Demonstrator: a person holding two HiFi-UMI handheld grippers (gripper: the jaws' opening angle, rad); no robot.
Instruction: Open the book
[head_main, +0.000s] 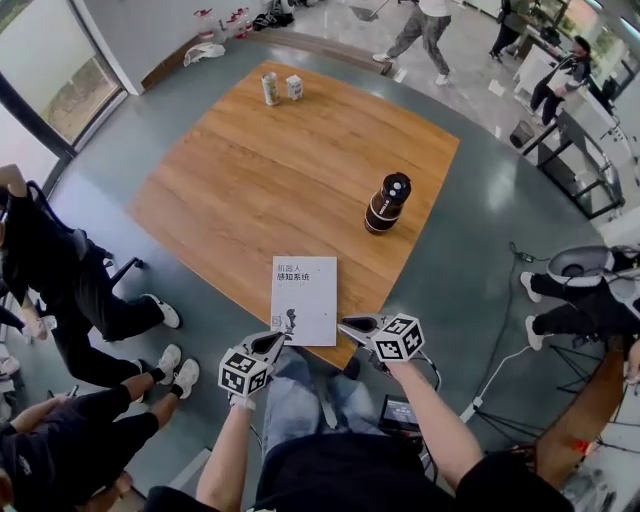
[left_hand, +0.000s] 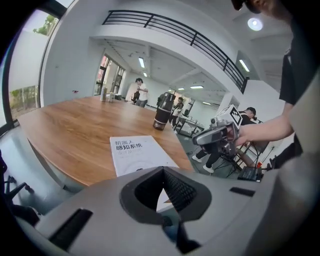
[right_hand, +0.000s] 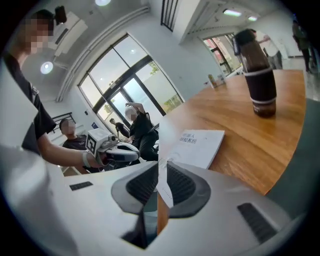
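A white book (head_main: 304, 298) lies shut and flat on the wooden table (head_main: 250, 180), close to its near edge; it also shows in the left gripper view (left_hand: 135, 152) and in the right gripper view (right_hand: 200, 145). My left gripper (head_main: 283, 340) hangs just off the table edge at the book's near left corner, jaws shut and nothing in them (left_hand: 162, 170). At the near right corner my right gripper (head_main: 345, 323) points left, apart from the cover. Its jaws stand shut with only a thin slit between them (right_hand: 159, 162). Neither gripper touches the book.
A dark brown bottle (head_main: 386, 203) stands upright on the table beyond the book, to the right. A can (head_main: 268, 88) and a small box (head_main: 294, 87) sit at the far end. People sit at the left (head_main: 60, 280) and right (head_main: 580, 300) of the table.
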